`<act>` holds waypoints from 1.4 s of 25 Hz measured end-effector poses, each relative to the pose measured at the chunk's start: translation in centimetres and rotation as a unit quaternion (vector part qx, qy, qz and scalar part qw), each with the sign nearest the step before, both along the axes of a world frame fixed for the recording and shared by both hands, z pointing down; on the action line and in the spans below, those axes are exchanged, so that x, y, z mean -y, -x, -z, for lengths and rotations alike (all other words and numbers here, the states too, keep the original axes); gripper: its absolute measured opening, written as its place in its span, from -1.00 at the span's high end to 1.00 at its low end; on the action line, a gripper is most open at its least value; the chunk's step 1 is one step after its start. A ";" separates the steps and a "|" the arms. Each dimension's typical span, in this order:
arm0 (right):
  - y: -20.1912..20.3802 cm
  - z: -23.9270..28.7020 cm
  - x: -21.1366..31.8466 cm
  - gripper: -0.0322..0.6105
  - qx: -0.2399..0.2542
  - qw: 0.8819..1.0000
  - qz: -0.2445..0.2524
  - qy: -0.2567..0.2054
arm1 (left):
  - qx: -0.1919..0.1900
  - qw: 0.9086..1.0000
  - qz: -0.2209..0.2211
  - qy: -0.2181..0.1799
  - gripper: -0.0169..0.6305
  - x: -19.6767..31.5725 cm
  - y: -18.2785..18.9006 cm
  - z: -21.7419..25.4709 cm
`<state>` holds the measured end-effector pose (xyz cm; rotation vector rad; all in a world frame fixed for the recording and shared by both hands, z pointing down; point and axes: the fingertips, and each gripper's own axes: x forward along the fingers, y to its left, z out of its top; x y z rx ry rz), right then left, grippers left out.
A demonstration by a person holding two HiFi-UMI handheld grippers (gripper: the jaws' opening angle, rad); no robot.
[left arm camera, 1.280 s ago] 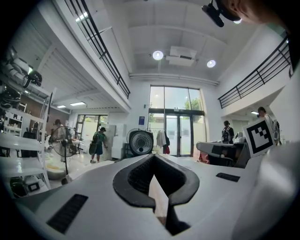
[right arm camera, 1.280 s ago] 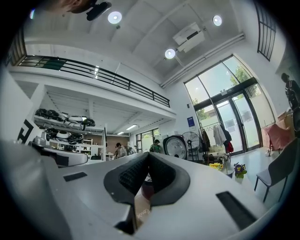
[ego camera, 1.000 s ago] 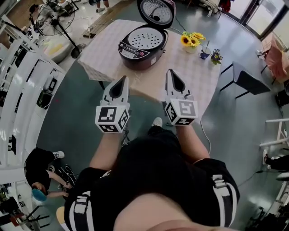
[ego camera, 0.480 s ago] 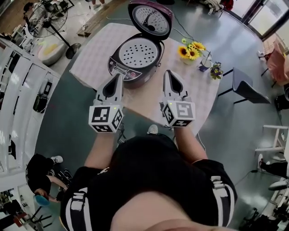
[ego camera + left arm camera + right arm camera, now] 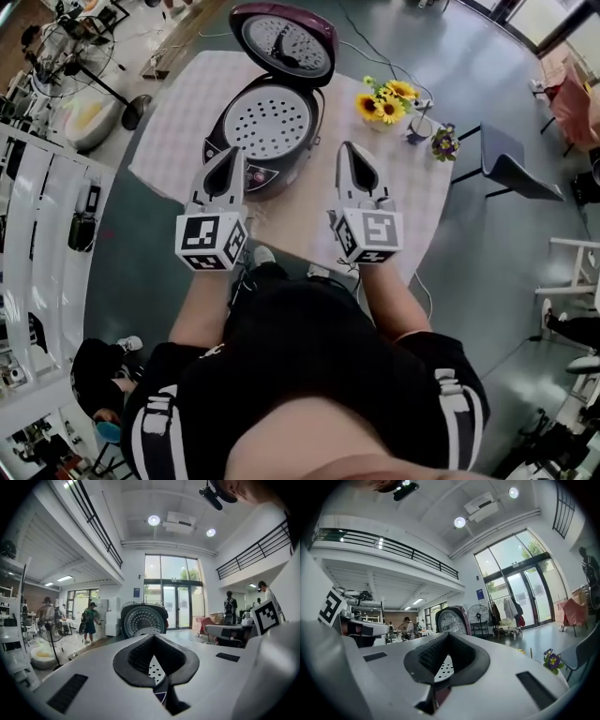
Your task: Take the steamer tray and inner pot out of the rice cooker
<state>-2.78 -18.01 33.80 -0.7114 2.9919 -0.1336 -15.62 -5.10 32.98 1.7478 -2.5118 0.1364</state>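
The dark red rice cooker stands on the table with its lid raised. The white perforated steamer tray lies in its mouth, and the inner pot beneath it is hidden. My left gripper is shut and empty, its tip over the cooker's front panel. My right gripper is also shut and empty, just right of the cooker's body. In the left gripper view the left gripper points at the lid, and the steamer tray shows through the gap. In the right gripper view the tray shows below the right gripper.
Sunflowers in a vase, a small cup and a pot of purple flowers stand on the table's right side. A dark stool sits to the right. A standing fan is at the far left. A cord runs off behind the lid.
Both grippers have come forward to the table, still shut. The left tip now lies over the cooker's front and the right tip beside it, and the cooker looks nearer.
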 end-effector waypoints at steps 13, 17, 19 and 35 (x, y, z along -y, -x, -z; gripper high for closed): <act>5.7 0.8 0.1 0.90 -0.005 0.992 -0.127 -0.011 | 0.020 0.990 -0.138 -0.006 0.94 4.0 7.9 0.8; 8.5 1.1 -0.2 0.90 -0.003 0.987 -0.159 -0.016 | 0.019 0.986 -0.164 -0.007 0.94 4.0 12.0 1.0; 9.7 0.9 -0.3 0.90 -0.006 0.985 -0.170 -0.014 | 0.016 0.985 -0.171 -0.005 0.94 4.0 13.9 0.7; 13.0 -0.6 -0.8 0.50 -0.006 0.981 -0.192 -0.008 | -0.003 0.971 -0.238 0.003 0.81 5.5 19.0 -1.7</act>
